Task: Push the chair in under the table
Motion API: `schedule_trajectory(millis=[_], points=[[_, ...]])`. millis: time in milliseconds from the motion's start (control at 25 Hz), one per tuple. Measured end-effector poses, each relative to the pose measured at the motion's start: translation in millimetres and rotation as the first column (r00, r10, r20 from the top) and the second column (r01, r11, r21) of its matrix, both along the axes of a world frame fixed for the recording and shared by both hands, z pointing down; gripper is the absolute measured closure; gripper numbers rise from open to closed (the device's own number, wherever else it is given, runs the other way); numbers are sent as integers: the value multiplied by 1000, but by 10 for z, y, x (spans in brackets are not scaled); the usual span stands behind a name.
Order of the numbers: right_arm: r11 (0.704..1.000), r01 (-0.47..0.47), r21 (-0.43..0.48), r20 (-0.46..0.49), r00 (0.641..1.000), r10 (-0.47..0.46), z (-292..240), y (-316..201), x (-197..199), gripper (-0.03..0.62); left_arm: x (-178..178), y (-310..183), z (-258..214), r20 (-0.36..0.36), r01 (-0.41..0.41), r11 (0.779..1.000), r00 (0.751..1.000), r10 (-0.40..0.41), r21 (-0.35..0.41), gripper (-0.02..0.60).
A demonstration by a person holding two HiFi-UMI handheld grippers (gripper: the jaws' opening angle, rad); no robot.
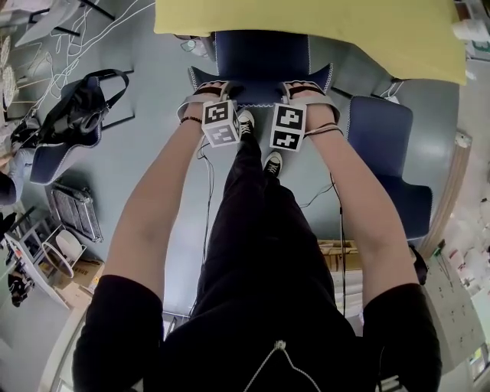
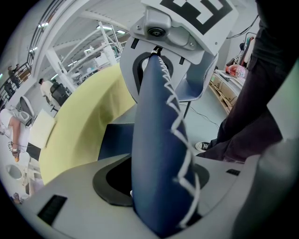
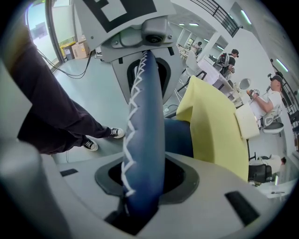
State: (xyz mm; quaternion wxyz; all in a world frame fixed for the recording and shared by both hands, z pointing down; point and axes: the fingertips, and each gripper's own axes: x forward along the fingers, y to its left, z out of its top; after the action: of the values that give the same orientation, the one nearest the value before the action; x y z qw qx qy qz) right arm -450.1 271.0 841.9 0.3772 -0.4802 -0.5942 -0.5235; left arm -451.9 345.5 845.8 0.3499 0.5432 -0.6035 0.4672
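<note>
Backrest (image 2: 159,154) of the blue chair (image 1: 260,57) sits clamped in both my left gripper (image 1: 208,93) and right gripper (image 1: 304,90), seat partly under the yellow table (image 1: 321,23).

Floor (image 1: 145,153): grey-blue, hard surface.

Left side: black bag (image 1: 76,111) rests on a blue side chair (image 1: 50,162). A wire rack (image 1: 76,213) stands on the floor just below that chair. A white bowl (image 1: 69,243) sits near the rack, with cardboard boxes (image 1: 80,277) beside it. White cords (image 1: 76,34) trail over the floor at upper left.

Right side: spare chair (image 1: 387,153), blue, upright.

Background, right gripper view: a person in white (image 3: 273,95) is seated, and another person (image 3: 229,57) is further off.
</note>
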Motion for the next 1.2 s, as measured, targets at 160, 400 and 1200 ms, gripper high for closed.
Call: schedule_trajectory(millis=[160, 400, 1200], points=[[1000, -1, -3, 2, 1000, 1, -23, -26, -212, 454, -210, -28, -27, -3, 0, 1000, 1000, 0, -1, 351], [1000, -11, -4, 4, 1000, 11, -28, -29, -569, 454, -577, -29, -33, 0, -10, 1000, 1000, 10, -1, 351], [998, -63, -12, -7, 998, 63, -49, -40, -1447, 453, -1521, -57, -85, 9, -55, 998, 998, 55, 10, 350]])
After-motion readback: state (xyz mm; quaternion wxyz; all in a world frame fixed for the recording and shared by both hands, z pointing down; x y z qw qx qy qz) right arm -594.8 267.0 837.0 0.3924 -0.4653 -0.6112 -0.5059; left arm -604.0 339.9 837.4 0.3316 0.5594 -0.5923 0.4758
